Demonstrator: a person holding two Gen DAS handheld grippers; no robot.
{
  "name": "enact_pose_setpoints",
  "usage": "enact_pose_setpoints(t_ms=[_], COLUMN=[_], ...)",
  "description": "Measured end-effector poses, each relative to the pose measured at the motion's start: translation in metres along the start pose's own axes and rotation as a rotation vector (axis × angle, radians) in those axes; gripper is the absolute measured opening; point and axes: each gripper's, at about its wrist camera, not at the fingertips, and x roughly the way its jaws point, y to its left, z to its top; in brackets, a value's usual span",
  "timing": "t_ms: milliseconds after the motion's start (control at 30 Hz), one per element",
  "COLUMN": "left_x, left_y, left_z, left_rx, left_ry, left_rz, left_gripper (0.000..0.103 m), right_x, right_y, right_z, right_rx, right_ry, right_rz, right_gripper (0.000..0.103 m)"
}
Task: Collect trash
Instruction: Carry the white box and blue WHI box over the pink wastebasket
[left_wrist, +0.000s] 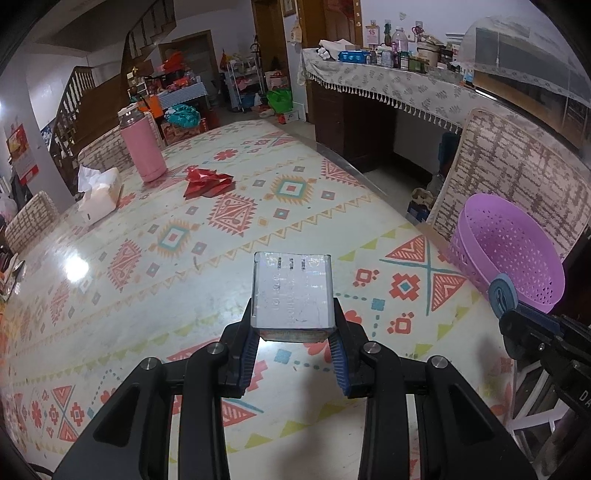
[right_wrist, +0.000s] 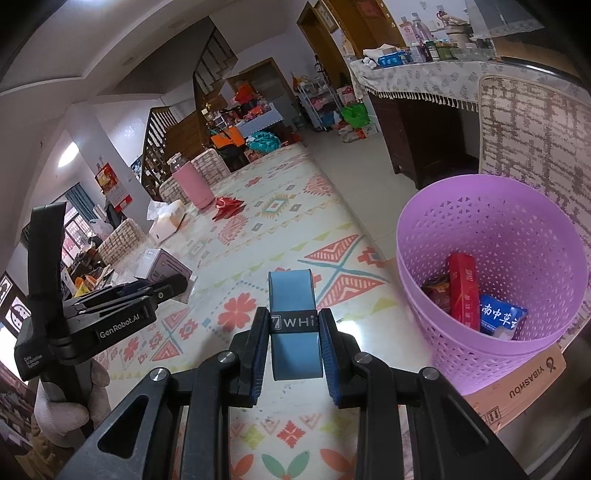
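My left gripper (left_wrist: 293, 314) is shut on a small silver-grey box (left_wrist: 291, 291), held above the patterned tablecloth (left_wrist: 221, 258). In the right wrist view my right gripper (right_wrist: 293, 332) is shut on a blue box with a black band (right_wrist: 293, 295). Just right of it a purple basket (right_wrist: 480, 229) holds a red pack (right_wrist: 463, 295) and a blue-white packet (right_wrist: 502, 317). A crumpled red wrapper (left_wrist: 207, 181) lies far up the table. The left gripper (right_wrist: 173, 286) shows at the left with its box (right_wrist: 162, 266).
A pink bottle (left_wrist: 142, 147) and a tissue box (left_wrist: 99, 195) stand near the red wrapper. The basket sits on a cardboard box (right_wrist: 517, 384) beside a woven-covered chair (left_wrist: 509, 173). A gloved hand (right_wrist: 62, 410) holds the left gripper's handle.
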Motion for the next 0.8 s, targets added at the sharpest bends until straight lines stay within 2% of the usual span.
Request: enact_pose_setpoints(t_ms=[800], left_x=[-0.001], left_y=[-0.030], left_z=[0.009], left_rx=[0.066], left_ry=[-0.006], left_rz=[-0.019], left_gripper=[0.033], right_x=[-0.021], right_y=[-0.030], right_z=[0.009], right_rx=[0.061], right_ry=[-0.040], right_rz=[-0.001], right_gripper=[0.029])
